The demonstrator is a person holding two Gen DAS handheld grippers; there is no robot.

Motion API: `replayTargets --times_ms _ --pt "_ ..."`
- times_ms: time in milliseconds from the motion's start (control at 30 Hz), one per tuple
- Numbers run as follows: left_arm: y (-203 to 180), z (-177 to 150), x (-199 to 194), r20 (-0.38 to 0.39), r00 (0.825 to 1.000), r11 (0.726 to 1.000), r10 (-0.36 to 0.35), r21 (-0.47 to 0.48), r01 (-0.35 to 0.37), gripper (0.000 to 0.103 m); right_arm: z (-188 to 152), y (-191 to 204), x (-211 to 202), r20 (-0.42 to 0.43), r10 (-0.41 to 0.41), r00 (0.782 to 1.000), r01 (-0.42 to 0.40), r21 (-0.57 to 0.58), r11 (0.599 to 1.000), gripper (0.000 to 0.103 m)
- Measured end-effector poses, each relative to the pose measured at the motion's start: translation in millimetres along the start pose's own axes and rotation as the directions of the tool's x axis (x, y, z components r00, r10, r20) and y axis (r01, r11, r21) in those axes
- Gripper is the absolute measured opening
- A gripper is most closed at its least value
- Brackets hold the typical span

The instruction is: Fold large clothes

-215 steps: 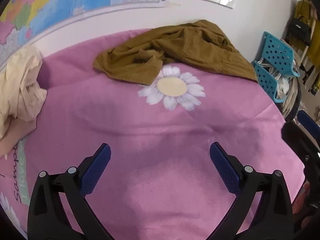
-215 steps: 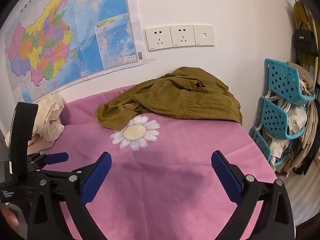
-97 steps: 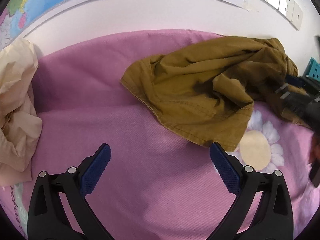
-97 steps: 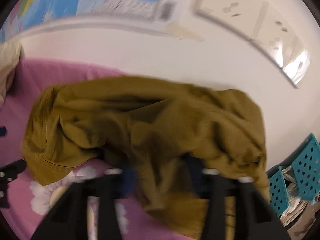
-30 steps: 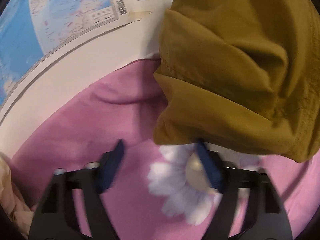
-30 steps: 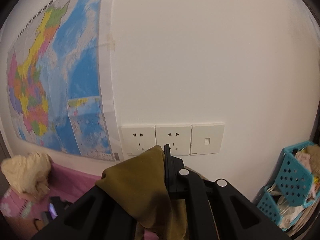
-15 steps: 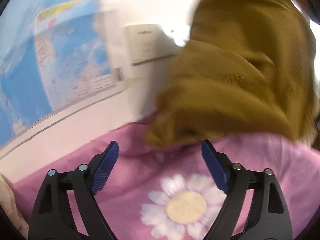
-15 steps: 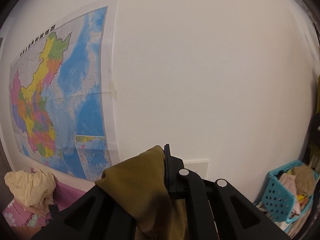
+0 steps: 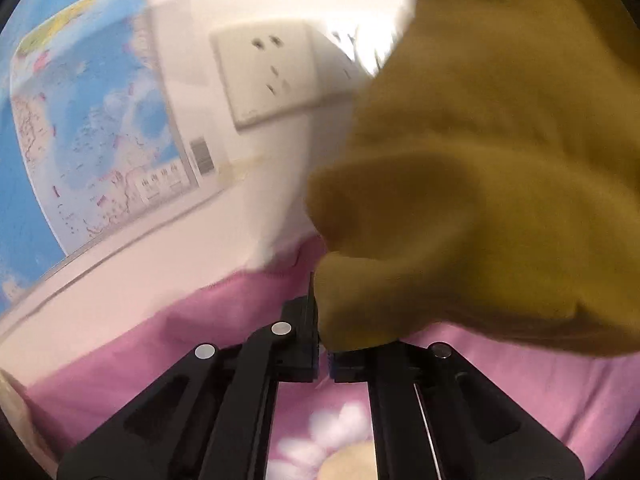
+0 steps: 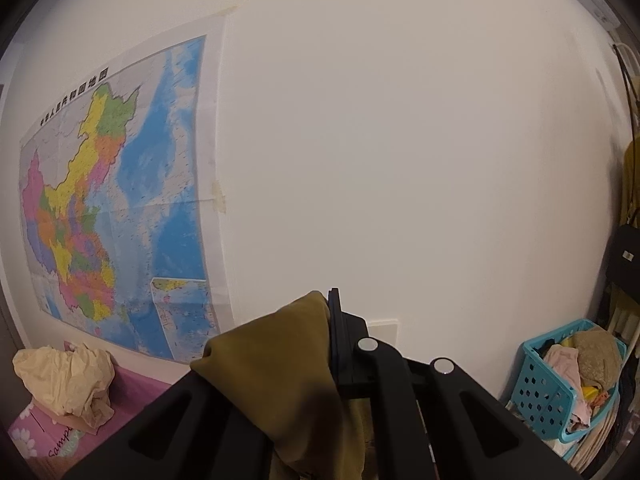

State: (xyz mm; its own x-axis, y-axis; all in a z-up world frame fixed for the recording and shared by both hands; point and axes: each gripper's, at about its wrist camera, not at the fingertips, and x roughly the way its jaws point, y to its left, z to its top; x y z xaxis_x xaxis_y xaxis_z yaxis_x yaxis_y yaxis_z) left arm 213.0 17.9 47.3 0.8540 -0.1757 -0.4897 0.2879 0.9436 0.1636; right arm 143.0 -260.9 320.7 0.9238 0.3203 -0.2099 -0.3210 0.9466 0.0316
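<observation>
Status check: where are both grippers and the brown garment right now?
Left gripper just closed on brown garment hem. Right gripper shut on garment, held up facing the wall. Garment hangs over pink bedspread. Nothing seen in the way.

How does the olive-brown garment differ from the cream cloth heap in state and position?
The olive-brown garment is lifted and clamped in the right gripper; the cream cloth heap lies crumpled and untouched. The garment is beside the camera, while the heap sits far left on pink fabric. Both are unfolded.
</observation>
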Motion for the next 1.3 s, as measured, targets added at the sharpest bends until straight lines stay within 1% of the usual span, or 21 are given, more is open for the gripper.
replayTargets --times_ms 67,100,133,233,333,367,433,500,600,700,733,800,867,900,967,1000,1067,1100,1167,1267,1300 --pt "8.5 17.5 -15.0 0.032 0.999 0.997 -0.037 -0.062 0.039 0.003 4.4 -4.9 -6.6 0.007 -0.020 1.000 0.020 -0.002 1.000 0.003" --pt "11.6 29.2 -24.9 0.056 0.996 0.993 -0.073 -0.088 0.078 0.003 8.8 -7.1 -12.0 0.014 -0.032 0.999 0.032 -0.002 1.000 0.003" --pt "11.2 39.4 -33.5 0.075 0.993 0.991 -0.090 -0.095 0.097 0.003 15.8 -8.6 -21.1 0.031 -0.051 0.998 0.051 -0.007 0.999 0.003" --pt "1.9 72.3 -67.3 0.151 0.983 0.992 -0.102 -0.064 0.112 0.003 37.1 -9.5 -50.4 0.092 -0.091 0.992 0.095 -0.035 0.995 0.003" --pt "1.0 104.8 -105.1 0.226 0.968 0.987 -0.107 -0.096 0.131 0.003 65.5 -8.7 -91.4 0.170 -0.114 0.979 0.121 -0.035 0.992 0.003" --pt "4.1 116.9 -125.4 0.266 0.959 0.985 -0.093 -0.117 0.128 0.003 76.3 -8.1 -108.5 0.201 -0.110 0.973 0.119 -0.033 0.992 0.003" --pt "11.2 128.2 -163.4 0.326 0.943 0.982 -0.072 -0.140 0.123 0.003 93.0 -5.9 -136.3 0.247 -0.112 0.963 0.123 -0.029 0.992 0.003" --pt "18.3 142.3 -210.3 0.401 0.915 0.982 -0.050 -0.147 0.118 0.003 107.8 -3.0 -164.6 0.286 -0.095 0.953 0.107 -0.027 0.994 0.003" --pt "15.1 147.5 -262.8 0.458 0.889 0.991 0.015 -0.122 0.046 0.003 119.0 7.1 -201.2 0.333 -0.068 0.941 0.089 -0.049 0.995 0.003" --pt "13.9 144.2 -319.0 0.487 0.868 0.993 0.095 -0.109 -0.048 0.003 117.8 12.8 -227.8 0.363 -0.005 0.932 0.028 -0.059 0.998 0.003" --pt "13.7 139.9 -338.2 0.489 0.863 0.990 0.125 -0.112 -0.080 0.003 115.8 12.6 -236.6 0.364 0.033 0.931 -0.015 -0.053 0.998 0.003" --pt "12.2 129.2 -377.3 0.492 0.853 0.984 0.175 -0.119 -0.133 0.003 110.2 12.8 -248.4 0.355 0.075 0.932 -0.065 -0.040 0.997 0.003" --pt "15.8 122.3 -404.2 0.488 0.842 0.973 0.229 -0.133 -0.188 0.003 99.9 14.8 -260.1 0.344 0.150 0.927 -0.144 -0.045 0.989 0.003" --pt "14.6 113.4 -424.0 0.481 0.837 0.965 0.262 -0.147 -0.218 0.003 94.7 17.9 -263.1 0.333 0.175 0.927 -0.170 -0.045 0.984 0.003" --pt "12.0 99.7 -456.9 0.460 0.833 0.951 0.307 -0.166 -0.259 0.003 78.8 23.4 -268.8 0.295 0.249 0.923 -0.248 -0.041 0.968 0.003" --pt "14.2 91.7 -475.2 0.445 0.829 0.941 0.337 -0.182 -0.285 0.003 72.4 25.7 -270.7 0.281 0.267 0.922 -0.267 -0.037 0.963 0.003" --pt "19.8 78.6 -503.0 0.428 0.815 0.920 0.391 -0.213 -0.329 0.003 55.3 34.8 -276.0 0.250 0.321 0.913 -0.320 -0.047 0.946 0.003" --pt "21.9 72.0 -516.7 0.415 0.799 0.900 0.434 -0.234 -0.367 0.003 46.2 38.8 -280.1 0.230 0.353 0.907 -0.352 -0.044 0.935 0.003" --pt "21.3 54.9 -543.1 0.389 0.779 0.869 0.492 -0.265 -0.417 0.003 34.5 45.0 -285.6 0.199 0.412 0.889 -0.413 -0.035 0.910 0.003" --pt "17.5 35.9 -577.5 0.365 0.775 0.853 0.516 -0.299 -0.427 0.003 20.3 62.3 -299.0 0.144 0.481 0.865 -0.477 -0.063 0.877 0.003" --pt "12.7 30.5 -588.4 0.363 0.763 0.842 0.534 -0.304 -0.445 0.003 17.0 68.1 -303.8 0.130 0.498 0.857 -0.493 -0.068 0.867 0.003"
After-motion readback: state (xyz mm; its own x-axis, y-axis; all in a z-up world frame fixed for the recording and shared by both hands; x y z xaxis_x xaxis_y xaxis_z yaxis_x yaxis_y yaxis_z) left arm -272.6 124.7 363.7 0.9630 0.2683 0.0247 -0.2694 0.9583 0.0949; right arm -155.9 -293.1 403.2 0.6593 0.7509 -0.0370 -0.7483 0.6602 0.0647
